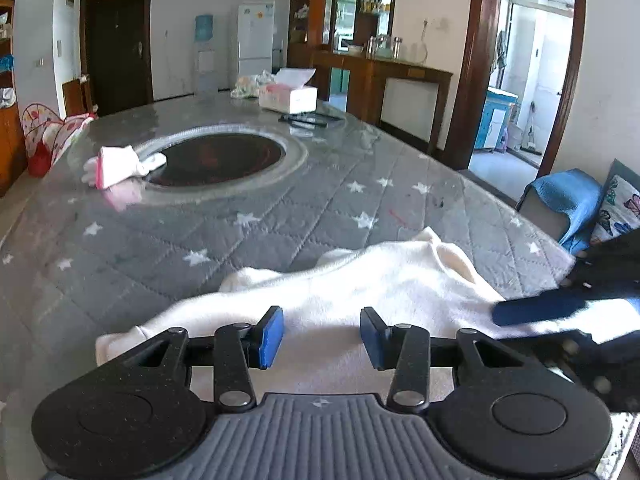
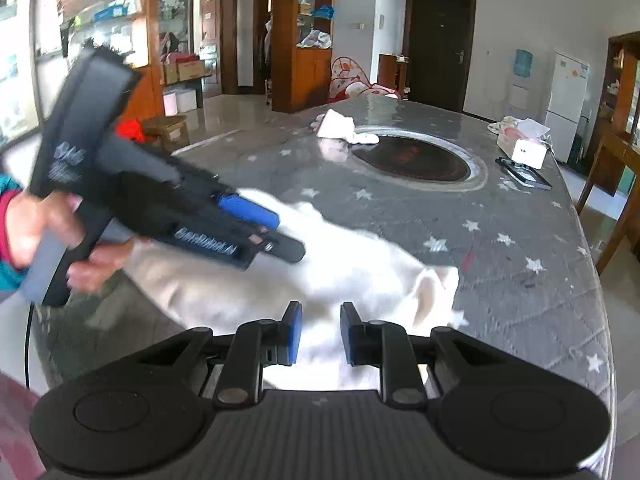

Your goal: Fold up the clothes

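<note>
The white fleecy garment [image 1: 360, 280] lies rumpled on the near part of the large desk [image 1: 260, 224], which is covered with a grey quilted cloth printed with white stars. The left gripper [image 1: 322, 336] hovers over the garment, its blue-padded jaws spread apart with only cloth showing below the gap and nothing pinched. The right gripper [image 2: 320, 334] stands over the same garment, its jaws narrower but still parted, with no cloth clamped between them. Beyond both pairs of jaws sits a dark round inset [image 1: 224, 160] in the desk, with a small folded white and pink cloth [image 1: 120, 166] at its edge. A white tissue box [image 1: 288, 96] sits farther off.
</note>
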Tool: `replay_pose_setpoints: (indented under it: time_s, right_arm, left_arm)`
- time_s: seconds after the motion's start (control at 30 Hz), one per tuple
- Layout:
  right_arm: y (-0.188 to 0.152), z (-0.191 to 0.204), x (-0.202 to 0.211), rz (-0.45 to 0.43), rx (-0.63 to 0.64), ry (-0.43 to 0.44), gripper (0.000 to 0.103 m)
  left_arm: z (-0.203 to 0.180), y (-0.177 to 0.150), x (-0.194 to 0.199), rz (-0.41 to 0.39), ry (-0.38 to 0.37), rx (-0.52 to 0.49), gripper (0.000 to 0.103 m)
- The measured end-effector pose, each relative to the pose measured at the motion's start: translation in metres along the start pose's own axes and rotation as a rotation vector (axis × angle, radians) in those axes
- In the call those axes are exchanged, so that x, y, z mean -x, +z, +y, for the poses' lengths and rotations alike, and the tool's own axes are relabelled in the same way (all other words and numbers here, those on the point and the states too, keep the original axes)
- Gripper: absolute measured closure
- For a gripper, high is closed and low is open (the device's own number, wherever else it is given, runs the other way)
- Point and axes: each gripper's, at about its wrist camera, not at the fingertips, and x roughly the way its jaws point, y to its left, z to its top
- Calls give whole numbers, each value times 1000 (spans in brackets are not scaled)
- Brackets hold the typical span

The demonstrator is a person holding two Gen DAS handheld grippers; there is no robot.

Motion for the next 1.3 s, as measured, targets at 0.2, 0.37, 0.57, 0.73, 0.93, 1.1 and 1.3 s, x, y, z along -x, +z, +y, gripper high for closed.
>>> replay_pose_setpoints:
  time_s: [0.2, 0.37, 0.57, 0.73, 0.93, 1.1, 1.3]
  right_arm:
    - [-23, -2, 0, 20, 2, -17, 83]
    - [-26, -3, 12, 11, -5, -20, 83]
    - [-28, -6, 10, 28, -25, -6, 83]
    - [-16, -6, 19, -3, -19, 2, 80]
    - [0, -2, 10, -49, -9, 7, 71]
    - [1, 3, -8, -38, -30, 20, 65]
    - [-6, 4, -23, -12, -60, 20, 62]
  left_arm:
    - [-1, -2, -6, 7, 13, 5, 57]
    - [-1, -1, -7, 7, 13, 5, 57]
    - [3, 1, 4, -4, 0, 18, 56]
    - [8, -7, 44, -60, -13, -7, 56]
    - [12, -35, 88, -60, 0, -31, 56]
    - [26, -56, 109, -63, 6, 22, 56]
    - [32, -68, 107, -52, -8, 62, 58]
